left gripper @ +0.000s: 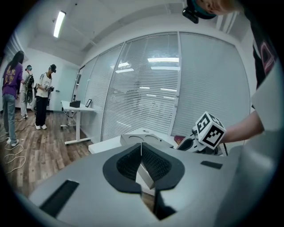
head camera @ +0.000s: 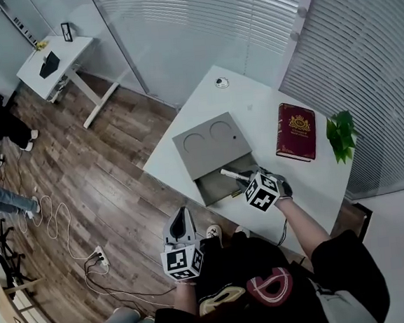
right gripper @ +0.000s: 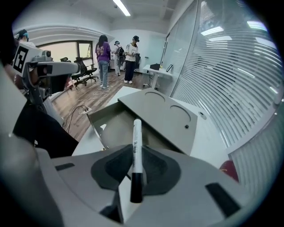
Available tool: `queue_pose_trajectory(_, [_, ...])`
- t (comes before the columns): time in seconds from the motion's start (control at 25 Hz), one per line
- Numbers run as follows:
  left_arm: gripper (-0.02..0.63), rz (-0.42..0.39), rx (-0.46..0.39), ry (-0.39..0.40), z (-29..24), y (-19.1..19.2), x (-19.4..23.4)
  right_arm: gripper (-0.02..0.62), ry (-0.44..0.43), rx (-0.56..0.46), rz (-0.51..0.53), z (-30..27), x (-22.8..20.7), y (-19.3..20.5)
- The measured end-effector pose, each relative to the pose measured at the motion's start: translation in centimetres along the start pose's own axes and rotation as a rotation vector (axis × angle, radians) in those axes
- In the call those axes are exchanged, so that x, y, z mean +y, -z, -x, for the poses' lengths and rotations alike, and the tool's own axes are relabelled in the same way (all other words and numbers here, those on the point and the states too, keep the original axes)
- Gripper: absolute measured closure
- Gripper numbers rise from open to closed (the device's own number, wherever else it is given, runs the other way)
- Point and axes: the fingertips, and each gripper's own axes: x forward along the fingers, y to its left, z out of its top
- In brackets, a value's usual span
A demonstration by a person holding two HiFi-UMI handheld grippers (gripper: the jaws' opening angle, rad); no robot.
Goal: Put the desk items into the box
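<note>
A grey box (head camera: 187, 151) stands on the white table (head camera: 260, 103), its lid (right gripper: 164, 113) slid back so that the compartment (right gripper: 108, 124) lies open. My right gripper (head camera: 246, 179) hovers over that opening, shut on a white marker (right gripper: 136, 133) with a black cap; the marker (head camera: 230, 174) points out over the box. My left gripper (head camera: 182, 221) hangs off the table's near edge, above the floor, its jaws shut with nothing between them (left gripper: 141, 148). A dark red book (head camera: 296, 131) lies on the table to the right of the box.
A small green plant (head camera: 340, 134) stands at the table's right edge beside the book. A small round object (head camera: 221, 82) sits at the far corner. Blinds line the glass wall behind. Cables (head camera: 52, 219) lie on the wooden floor; people stand by a far desk (left gripper: 77, 108).
</note>
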Motion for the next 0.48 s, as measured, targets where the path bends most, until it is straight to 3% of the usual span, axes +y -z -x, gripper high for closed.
queue_pose_trajectory(0.48, [0.586,0.007,0.010,-0.060,0.3,0.2,1.7,0.522,-0.047,0.015,0.064,-2.2,0.3,-1.5])
